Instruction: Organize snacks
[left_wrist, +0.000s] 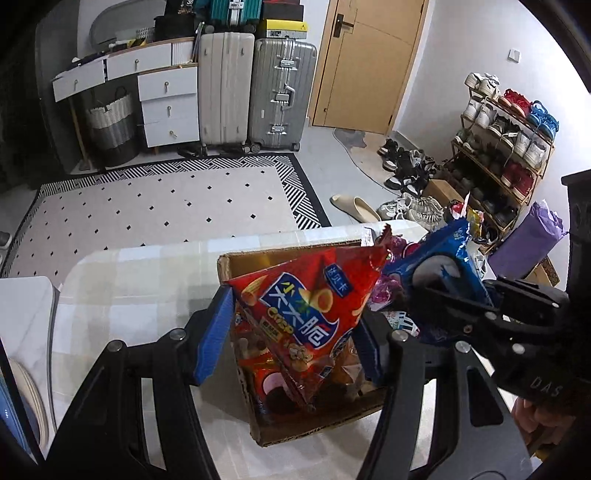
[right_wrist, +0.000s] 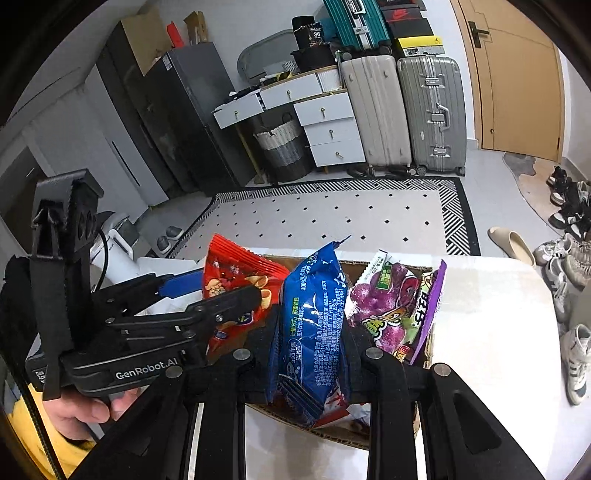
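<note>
A cardboard box (left_wrist: 314, 428) of snacks stands on the pale table (left_wrist: 140, 295). My left gripper (left_wrist: 291, 343) is shut on a red crisp bag (left_wrist: 314, 299) and holds it tilted over the box. My right gripper (right_wrist: 310, 343) is shut on a blue cookie bag (right_wrist: 314, 314), upright over the box (right_wrist: 347, 439). The blue bag (left_wrist: 447, 266) and the right gripper (left_wrist: 480, 306) show at the right in the left wrist view. The red bag (right_wrist: 236, 273) and the left gripper (right_wrist: 218, 291) show at the left in the right wrist view. A purple grape candy bag (right_wrist: 391, 314) stands in the box.
A patterned rug (left_wrist: 166, 206) lies beyond the table. Suitcases (left_wrist: 255, 88), white drawers (left_wrist: 166, 107) and a woven basket (left_wrist: 110, 125) line the far wall. A shoe rack (left_wrist: 506, 147) and loose shoes (left_wrist: 406, 177) are at the right. A door (left_wrist: 369, 62) is behind.
</note>
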